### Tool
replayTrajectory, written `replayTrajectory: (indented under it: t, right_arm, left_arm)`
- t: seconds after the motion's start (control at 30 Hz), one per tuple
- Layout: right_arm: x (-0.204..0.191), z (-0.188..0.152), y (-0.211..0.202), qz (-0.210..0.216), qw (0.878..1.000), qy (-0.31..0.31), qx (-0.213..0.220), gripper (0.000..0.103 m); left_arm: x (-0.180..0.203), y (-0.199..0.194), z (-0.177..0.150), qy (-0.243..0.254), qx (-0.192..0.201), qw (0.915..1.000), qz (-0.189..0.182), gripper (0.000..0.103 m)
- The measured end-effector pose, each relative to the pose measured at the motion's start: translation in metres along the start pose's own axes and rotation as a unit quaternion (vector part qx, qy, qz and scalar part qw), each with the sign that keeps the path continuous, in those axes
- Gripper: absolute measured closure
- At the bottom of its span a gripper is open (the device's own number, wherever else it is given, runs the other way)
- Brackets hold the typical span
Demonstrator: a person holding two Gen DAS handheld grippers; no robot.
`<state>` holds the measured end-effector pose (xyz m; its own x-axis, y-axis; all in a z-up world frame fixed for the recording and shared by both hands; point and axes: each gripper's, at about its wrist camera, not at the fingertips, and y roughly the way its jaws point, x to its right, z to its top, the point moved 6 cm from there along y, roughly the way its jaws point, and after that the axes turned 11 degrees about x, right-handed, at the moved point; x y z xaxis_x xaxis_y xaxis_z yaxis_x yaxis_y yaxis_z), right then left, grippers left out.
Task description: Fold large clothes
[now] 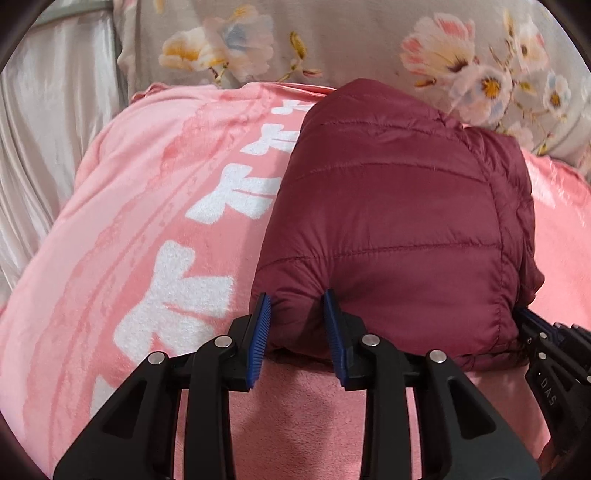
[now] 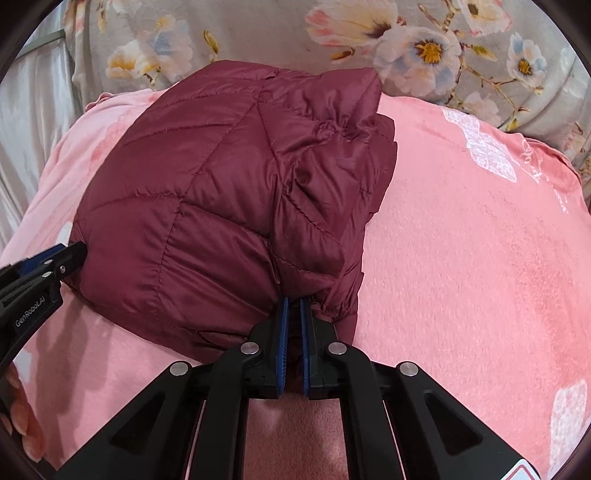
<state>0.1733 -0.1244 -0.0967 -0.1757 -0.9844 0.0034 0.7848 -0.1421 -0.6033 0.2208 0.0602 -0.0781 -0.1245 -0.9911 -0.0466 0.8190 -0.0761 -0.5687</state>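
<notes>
The pink fleece blanket (image 2: pixel 461 258) is covering the bed and carrying everything else, with a grey floral cover (image 2: pixel 258 33) lying behind it and a pale satin cloth (image 1: pixel 48 122) hanging at the far left. On the blanket's middle the maroon quilted puffer jacket (image 2: pixel 207 206) is sitting as a plump, already doubled-over bundle, its stitched panels bulging upward.

Judging by that sheen and puff, the jacket is looking light, soft and springy: the filling is likely trapping air and pushing folds back open, and the smooth shell is likely sliding against itself and out of a shallow pinch. Nothing about it is seeming fragile. The safest holds are looking like the firmer seamed edges and the gathered hem, taken deep enough to catch every layer, rather than the slick middle of a panel.

The left claw (image 1: pixel 297 334) is standing partly open at the bundle's near edge, a fold of jacket bulging between its blue pads (image 1: pixel 334 332) without clearly being pressed. The right claw (image 2: pixel 291 332) is drawn almost shut at the gathered hem (image 2: pixel 332 306) on the near right corner; whether cloth is actually caught between its pads is hard to tell, since a thin gap is showing there.
</notes>
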Motion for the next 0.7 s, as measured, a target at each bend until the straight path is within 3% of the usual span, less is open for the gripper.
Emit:
replayTrajectory:
  t: [0.33, 0.53, 0.7]
  right_arm:
    - [0.003, 0.001, -0.012, 0.003, 1.0, 0.011, 0.02, 0.1]
    - [0.009, -0.01, -0.061, 0.012, 0.998, 0.037, 0.044, 0.08]
    - [0.006, -0.047, -0.091, 0.002, 0.999, 0.022, 0.042, 0.068]
  left_arm:
    - [0.009, 0.003, -0.007, 0.03, 0.018, 0.9991, 0.024, 0.074]
    - [0.007, -0.019, -0.009, 0.013, 0.022, 0.9996, 0.007, 0.072]
    - [0.01, -0.054, -0.032, 0.002, 0.04, 0.9992, 0.003, 0.038]
